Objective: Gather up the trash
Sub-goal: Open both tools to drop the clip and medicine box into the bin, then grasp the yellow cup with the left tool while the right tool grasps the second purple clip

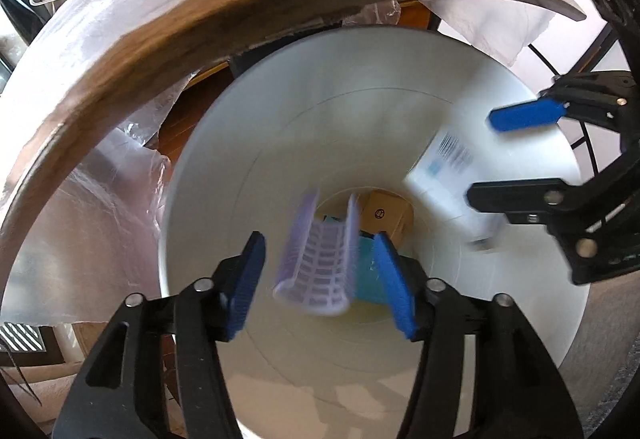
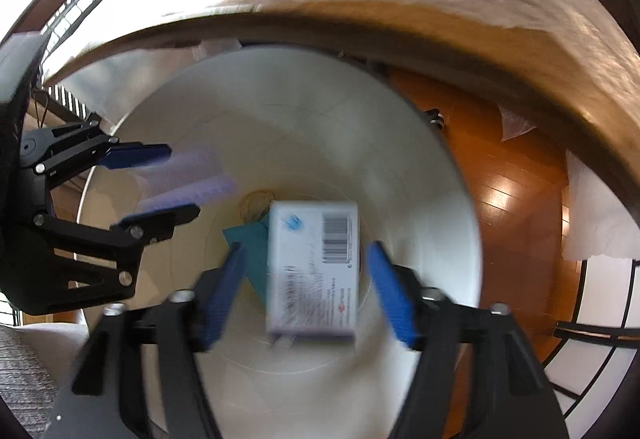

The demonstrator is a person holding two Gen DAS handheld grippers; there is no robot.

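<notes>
Two grippers hang over one white bin, both pointing steeply down into its mouth. Biggest thing first: the wooden table edge [image 1: 168,35] sweeps across the top of the left wrist view, clear plastic sheeting draped over it. Below it the white trash bin [image 1: 280,119] fills the centre of both views, and at its bottom sit a brown cardboard box [image 1: 390,217] and something teal [image 2: 250,239].

Now the trash. The white carton with a barcode [image 2: 314,267] sits mid-frame in the right wrist view, blurred, between the blue pads of the right gripper [image 2: 306,291], which stand clear of it on both sides: jaws open, gripping nothing. It looks to be in free fall.

Smaller yet, the pale purple lattice tray [image 1: 316,263] floats low centre in the left wrist view, blurred too, between the parted pads of the left gripper [image 1: 320,279]. It is just beside the right-hand pad; contact I cannot tell.

The risks? That tray could snag on the pad and hang up. The carton falls nearer the bin's wall and could clip the rim. And the two grippers crowd one opening, so a careless withdrawal could knock them together.
</notes>
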